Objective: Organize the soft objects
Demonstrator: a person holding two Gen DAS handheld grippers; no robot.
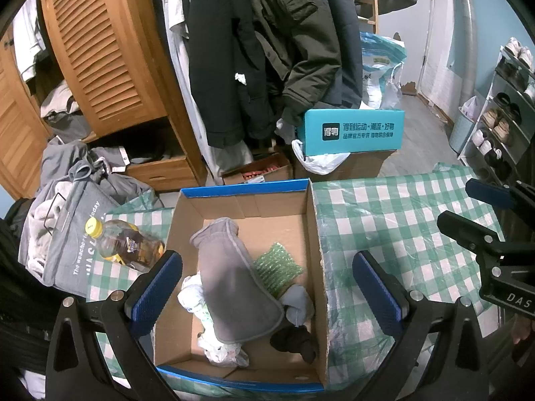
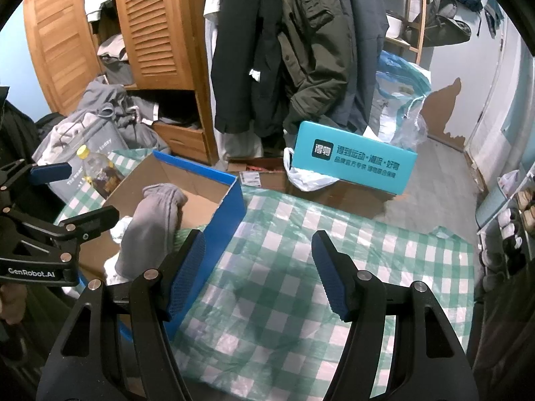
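An open cardboard box (image 1: 317, 244) with a blue outside (image 2: 227, 214) stands on the green checked tablecloth (image 1: 394, 220). Inside lie a grey cloth (image 1: 234, 280) (image 2: 147, 230), a green sponge (image 1: 276, 267), a white plastic bag (image 1: 200, 304), a grey sock (image 1: 299, 304) and a black sock (image 1: 294, 337). My left gripper (image 1: 265, 284) hangs open above the box with nothing between its blue pads. My right gripper (image 2: 259, 274) is open over bare tablecloth (image 2: 301, 254), just right of the box, and shows at the right edge of the left wrist view (image 1: 474, 214).
A bottle with a yellow cap (image 1: 128, 242) lies left of the box beside a grey bag of clothes (image 1: 67, 234). Behind the table are hanging coats (image 1: 267, 50), a teal box (image 1: 354, 130) on cartons, a wooden wardrobe (image 1: 103, 50) and a shoe rack (image 1: 505, 113).
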